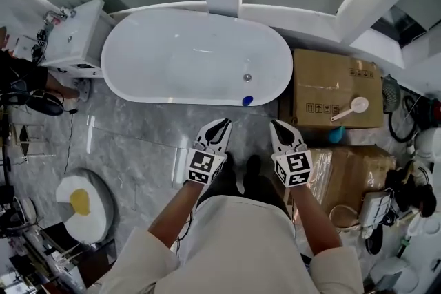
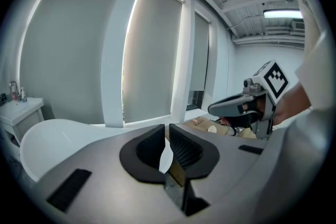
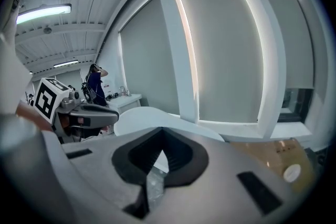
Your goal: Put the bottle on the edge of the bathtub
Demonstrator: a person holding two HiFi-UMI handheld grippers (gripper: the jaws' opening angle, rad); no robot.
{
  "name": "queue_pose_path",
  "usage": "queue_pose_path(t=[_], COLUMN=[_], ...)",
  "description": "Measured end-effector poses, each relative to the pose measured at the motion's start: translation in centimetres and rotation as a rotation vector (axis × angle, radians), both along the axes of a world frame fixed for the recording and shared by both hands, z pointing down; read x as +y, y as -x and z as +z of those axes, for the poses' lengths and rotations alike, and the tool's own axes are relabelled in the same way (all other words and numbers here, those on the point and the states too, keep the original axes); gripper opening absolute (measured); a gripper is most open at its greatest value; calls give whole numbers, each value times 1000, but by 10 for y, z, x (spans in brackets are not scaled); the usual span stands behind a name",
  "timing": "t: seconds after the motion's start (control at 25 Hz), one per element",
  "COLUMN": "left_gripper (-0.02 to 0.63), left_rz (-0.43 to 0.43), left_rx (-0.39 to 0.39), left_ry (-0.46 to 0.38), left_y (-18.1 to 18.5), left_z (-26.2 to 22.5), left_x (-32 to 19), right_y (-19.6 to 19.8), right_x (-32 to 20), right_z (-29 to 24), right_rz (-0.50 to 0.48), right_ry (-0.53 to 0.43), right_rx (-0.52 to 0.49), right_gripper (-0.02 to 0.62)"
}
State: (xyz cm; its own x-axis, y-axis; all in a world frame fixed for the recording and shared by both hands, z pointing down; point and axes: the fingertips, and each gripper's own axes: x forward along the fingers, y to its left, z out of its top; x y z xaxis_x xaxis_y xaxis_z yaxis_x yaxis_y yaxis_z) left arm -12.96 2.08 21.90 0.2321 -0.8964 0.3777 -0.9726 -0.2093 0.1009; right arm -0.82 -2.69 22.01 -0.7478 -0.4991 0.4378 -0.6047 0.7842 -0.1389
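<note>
Holding both grippers low and side by side, I am pointing them toward the white bathtub (image 1: 179,100). The left gripper (image 1: 218,126) is hovering with its fingers only a thin slit apart, and nothing is sitting between them. The right gripper (image 1: 279,127) is hanging with its fingers pressed together, gripping nothing. The bottle (image 1: 247,100), showing from above as a small blue top, is standing on the tub's near rim, ahead of the two grippers and apart from both. A cardboard box (image 1: 324,82) is sitting just right of the tub.
</note>
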Motion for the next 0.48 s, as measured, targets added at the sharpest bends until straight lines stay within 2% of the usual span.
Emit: queue_pose_path(t=[0.48], left_gripper=[-5], left_rz=[-14], left_rx=[41], left_ry=[-54], left_y=[7], left_z=[-74], left_x=[30], right_y=[-2], right_x=[29], right_z=[-73], right_rz=[-35], right_ry=[-99], right_rx=[-18], right_gripper=[2])
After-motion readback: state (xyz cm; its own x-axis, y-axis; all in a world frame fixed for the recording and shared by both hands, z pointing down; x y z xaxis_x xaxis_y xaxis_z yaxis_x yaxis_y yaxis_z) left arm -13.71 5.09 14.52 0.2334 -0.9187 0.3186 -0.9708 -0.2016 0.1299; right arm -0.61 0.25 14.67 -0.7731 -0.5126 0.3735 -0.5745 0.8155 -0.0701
